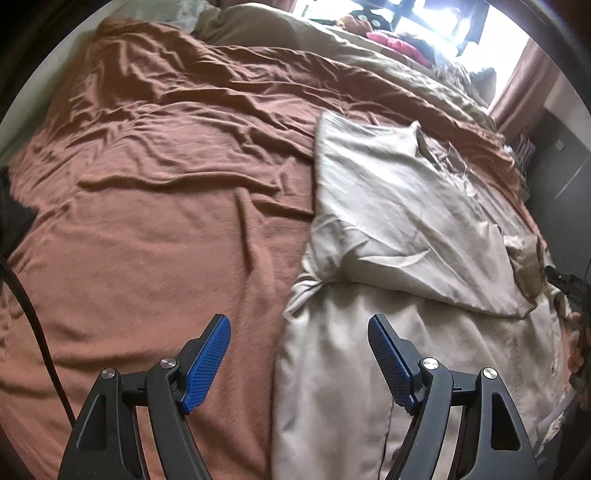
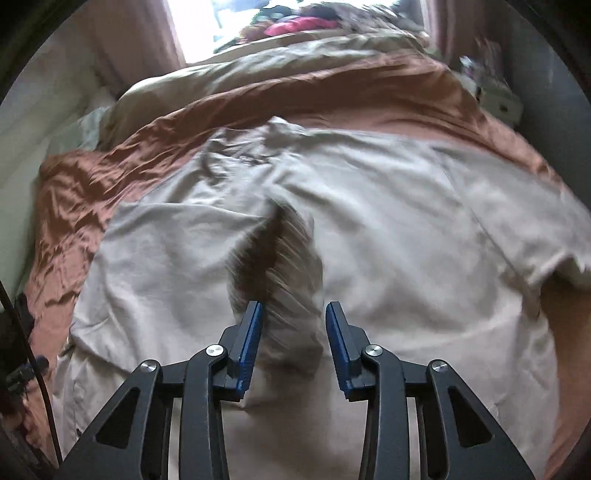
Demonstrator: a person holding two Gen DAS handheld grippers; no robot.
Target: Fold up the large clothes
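half the bedspread [image 1: 147, 221] lies bare.

One large pale beige cloth garment [image 1: 399, 206] lies on one rumpled rust-brown bedsheet [image 1: 155, 192], with one olive-tan duvet [image 1: 280, 33] bunched at the far end. Two black grippers show, left [image 1: 299, 325] and right [image 2: 293, 308], each with two blue ribbed finger pads [image 1: 207, 362]. One bright window [image 2: 199, 26] shows.

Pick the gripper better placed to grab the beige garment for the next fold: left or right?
Right, likely. The right gripper is over the beige garment, a raised blurred fold between its open jaws. The left gripper straddles the garment's edge, half over the brown bedspread.
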